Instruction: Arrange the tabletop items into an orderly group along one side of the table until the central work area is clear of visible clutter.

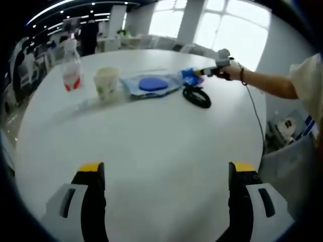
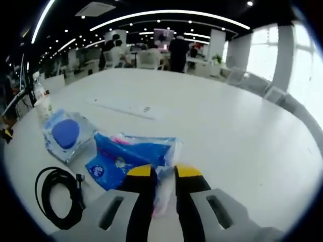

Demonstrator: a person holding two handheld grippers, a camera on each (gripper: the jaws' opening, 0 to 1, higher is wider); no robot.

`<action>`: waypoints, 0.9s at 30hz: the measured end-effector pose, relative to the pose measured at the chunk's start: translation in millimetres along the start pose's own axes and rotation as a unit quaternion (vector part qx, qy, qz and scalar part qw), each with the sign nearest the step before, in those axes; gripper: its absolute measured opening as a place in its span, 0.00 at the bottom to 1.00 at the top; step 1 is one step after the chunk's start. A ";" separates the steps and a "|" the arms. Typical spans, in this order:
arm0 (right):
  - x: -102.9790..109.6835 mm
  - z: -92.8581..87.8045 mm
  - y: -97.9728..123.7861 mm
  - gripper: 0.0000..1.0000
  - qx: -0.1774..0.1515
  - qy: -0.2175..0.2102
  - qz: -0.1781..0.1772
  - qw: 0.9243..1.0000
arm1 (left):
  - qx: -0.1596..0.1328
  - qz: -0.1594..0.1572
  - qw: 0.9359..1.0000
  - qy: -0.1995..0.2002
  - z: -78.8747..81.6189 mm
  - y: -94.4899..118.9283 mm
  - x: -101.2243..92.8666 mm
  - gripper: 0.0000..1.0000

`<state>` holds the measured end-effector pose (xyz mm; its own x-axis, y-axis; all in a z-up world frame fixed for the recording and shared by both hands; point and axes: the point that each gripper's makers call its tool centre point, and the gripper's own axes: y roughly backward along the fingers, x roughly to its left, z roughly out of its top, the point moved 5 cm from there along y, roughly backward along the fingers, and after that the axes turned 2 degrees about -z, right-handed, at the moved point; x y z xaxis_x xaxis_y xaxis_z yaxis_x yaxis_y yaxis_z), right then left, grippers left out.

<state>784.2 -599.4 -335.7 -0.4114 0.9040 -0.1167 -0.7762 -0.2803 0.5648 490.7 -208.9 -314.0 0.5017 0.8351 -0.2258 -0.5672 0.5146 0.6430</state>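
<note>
At the counter's [image 2: 227, 131] far side, your right gripper [image 2: 164, 174] pinches the blue packet's [image 2: 133, 154] edge; drag it low toward the cup [image 1: 107, 81]. Left gripper [image 1: 166, 171] idles, agape.

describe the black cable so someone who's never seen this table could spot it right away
Start from the big white round table and find the row of items along its far side: bottle, paper cup, clear pouch with a blue disc. The coiled black cable lies just beside that pouch, near the right claw. It is the one dark, looped thing among pale and blue packages.
</note>
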 end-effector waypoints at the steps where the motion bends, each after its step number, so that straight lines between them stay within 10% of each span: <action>1: -1.6 0.3 0.8 0.19 0.000 -0.010 -0.003 1.000 | 0.000 0.000 1.000 0.000 0.1 0.0 -0.1 0.99; 15: -7.9 5.8 26.7 0.59 -0.008 -0.093 -0.020 0.995 | -0.020 0.013 1.000 -0.004 9.1 7.0 3.7 0.99; 27: 46.0 22.6 81.7 0.99 -0.052 -0.119 0.018 0.991 | -0.051 0.034 0.998 -0.014 25.2 22.3 10.5 0.99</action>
<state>712.7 -573.4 -276.5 -0.3253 0.9398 0.1044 -0.8130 -0.3343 0.4767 499.8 -193.5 -283.6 0.4772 0.8634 -0.1638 -0.6626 0.4759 0.5784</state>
